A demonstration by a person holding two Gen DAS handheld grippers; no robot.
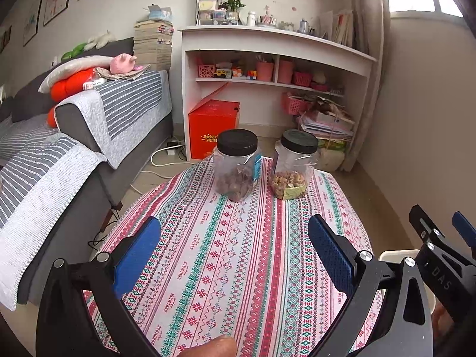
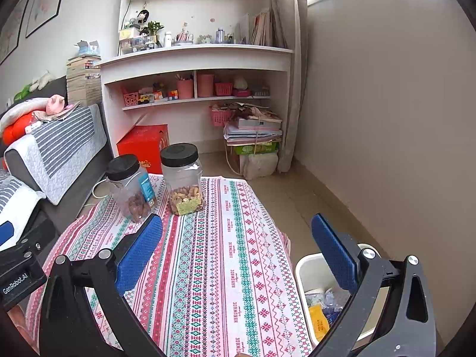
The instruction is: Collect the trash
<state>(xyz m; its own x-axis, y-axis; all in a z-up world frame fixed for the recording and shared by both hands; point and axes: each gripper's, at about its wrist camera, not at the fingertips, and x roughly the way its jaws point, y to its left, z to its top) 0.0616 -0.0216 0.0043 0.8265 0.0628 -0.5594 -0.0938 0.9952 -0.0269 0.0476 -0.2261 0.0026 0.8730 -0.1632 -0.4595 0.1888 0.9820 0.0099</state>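
A: How far along is the collecting looking?

B: Nearly finished, by the look of it. The table (image 2: 226, 267) is lying under its patterned cloth with nothing loose showing on it in either view. Only two things are standing on it, both close to the far edge.

A: And where is the trash sitting?

B: In the white bin (image 2: 306, 270), which is standing on the floor just beside the table's right edge, near its near-right corner. A yellow wrapper (image 2: 317, 322) and some crumpled clear plastic (image 2: 328, 299) are lying inside (how full it is cannot be told, since a finger is covering part of it).

A: What about those two things by the far edge?

B: They are lidded jars. The left jar (image 1: 236, 165) is holding brown nuts, the right jar (image 1: 293, 165) paler ones. They are standing upright, side by side but apart. They are probably food, not rubbish.

A: And the grippers?

B: The left gripper (image 1: 235, 255) is hovering over the near half of the table, its blue fingers spread wide and gripping nothing. The right gripper (image 2: 236, 253) is spreading just as wide, empty too, one finger over the cloth and the other over the bin.

A: So what is remaining?

B: Little, it seems, unless scraps are hiding out of frame.
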